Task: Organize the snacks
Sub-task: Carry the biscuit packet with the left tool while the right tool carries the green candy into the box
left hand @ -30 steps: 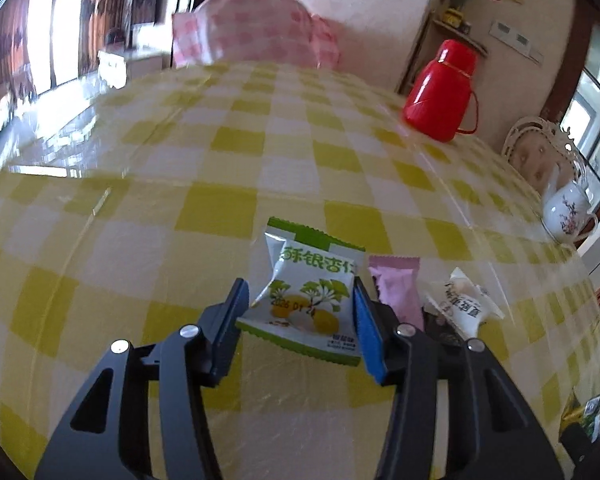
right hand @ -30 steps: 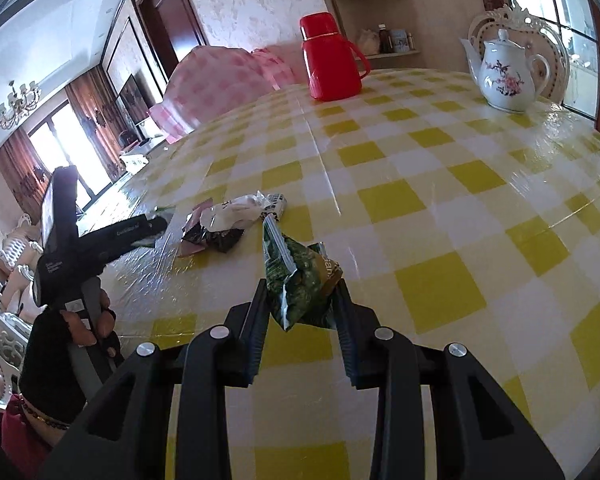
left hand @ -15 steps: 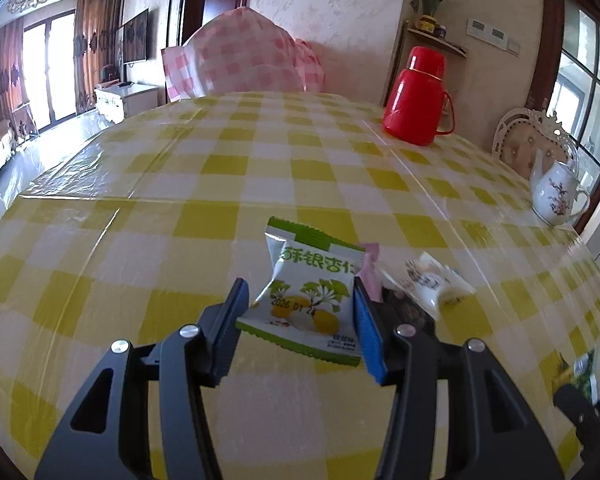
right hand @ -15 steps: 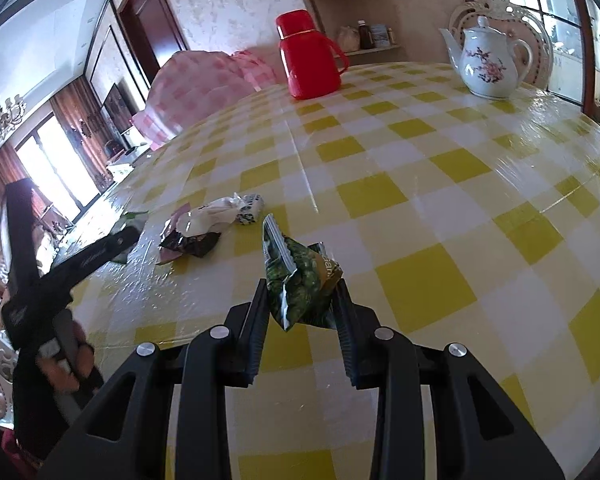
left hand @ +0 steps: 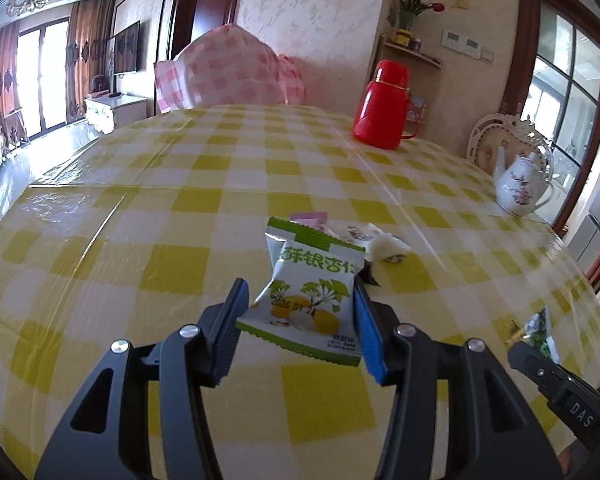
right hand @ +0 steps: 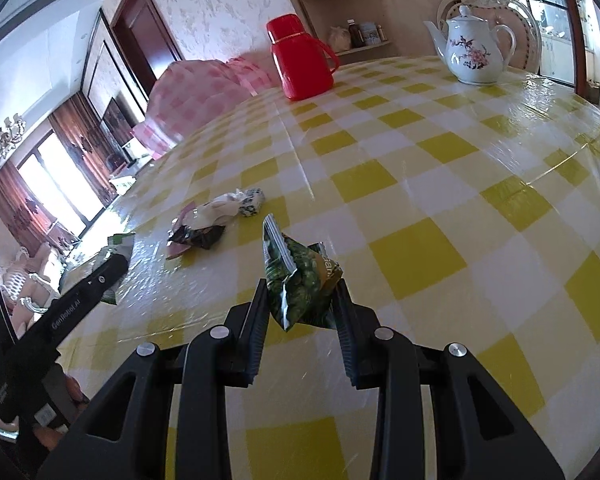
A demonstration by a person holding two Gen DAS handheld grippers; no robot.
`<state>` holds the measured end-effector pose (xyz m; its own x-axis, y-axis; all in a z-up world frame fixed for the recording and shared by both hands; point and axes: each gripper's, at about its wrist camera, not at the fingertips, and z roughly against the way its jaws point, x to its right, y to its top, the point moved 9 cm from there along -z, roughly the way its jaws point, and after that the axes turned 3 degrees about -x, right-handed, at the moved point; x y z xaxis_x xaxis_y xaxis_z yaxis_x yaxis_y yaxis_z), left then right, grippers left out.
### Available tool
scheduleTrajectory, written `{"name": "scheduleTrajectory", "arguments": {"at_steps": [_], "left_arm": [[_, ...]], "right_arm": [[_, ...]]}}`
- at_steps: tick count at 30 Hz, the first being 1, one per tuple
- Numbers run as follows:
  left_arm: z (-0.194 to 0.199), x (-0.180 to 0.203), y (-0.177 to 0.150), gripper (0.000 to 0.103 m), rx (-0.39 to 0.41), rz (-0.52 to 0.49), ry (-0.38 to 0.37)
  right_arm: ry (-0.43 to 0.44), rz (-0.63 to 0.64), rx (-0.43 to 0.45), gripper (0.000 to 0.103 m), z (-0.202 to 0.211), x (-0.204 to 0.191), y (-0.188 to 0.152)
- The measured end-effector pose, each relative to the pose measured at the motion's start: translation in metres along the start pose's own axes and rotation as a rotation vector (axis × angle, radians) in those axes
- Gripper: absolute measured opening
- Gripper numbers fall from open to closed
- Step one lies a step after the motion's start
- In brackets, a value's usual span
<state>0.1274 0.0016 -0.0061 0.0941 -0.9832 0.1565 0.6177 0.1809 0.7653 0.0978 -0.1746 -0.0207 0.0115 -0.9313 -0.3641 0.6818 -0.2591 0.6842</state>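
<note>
My left gripper is shut on a white and green snack packet and holds it above the yellow checked table. My right gripper is shut on a dark green snack packet, also held above the table. A small pile of snacks lies on the table: a white packet, a dark packet and a pink packet. In the left wrist view the pile sits just beyond the held packet. The left gripper also shows in the right wrist view at the left.
A red thermos jug stands at the far side of the table. A white floral teapot stands at the right. A pink checked cover sits beyond the far edge. The right gripper's body shows at the lower right.
Both grippers have pulled back and risen a little with their packets. The snack pile now lies farther from the left gripper, and the two grippers have come closer together.
</note>
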Motion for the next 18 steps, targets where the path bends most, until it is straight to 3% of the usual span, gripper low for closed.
{"name": "scheduleTrajectory", "arguments": {"at_steps": [9, 18], "left_arm": [[0.036, 0.010, -0.027, 0.051, 0.016, 0.008, -0.036], [0.080, 0.011, -0.055, 0.051, 0.018, -0.042, -0.041]], "right_arm": [[0.042, -0.006, 0.041, 0.032, 0.031, -0.008, -0.016], [0.096, -0.005, 0.025, 0.032, 0.053, -0.020, -0.051]]}}
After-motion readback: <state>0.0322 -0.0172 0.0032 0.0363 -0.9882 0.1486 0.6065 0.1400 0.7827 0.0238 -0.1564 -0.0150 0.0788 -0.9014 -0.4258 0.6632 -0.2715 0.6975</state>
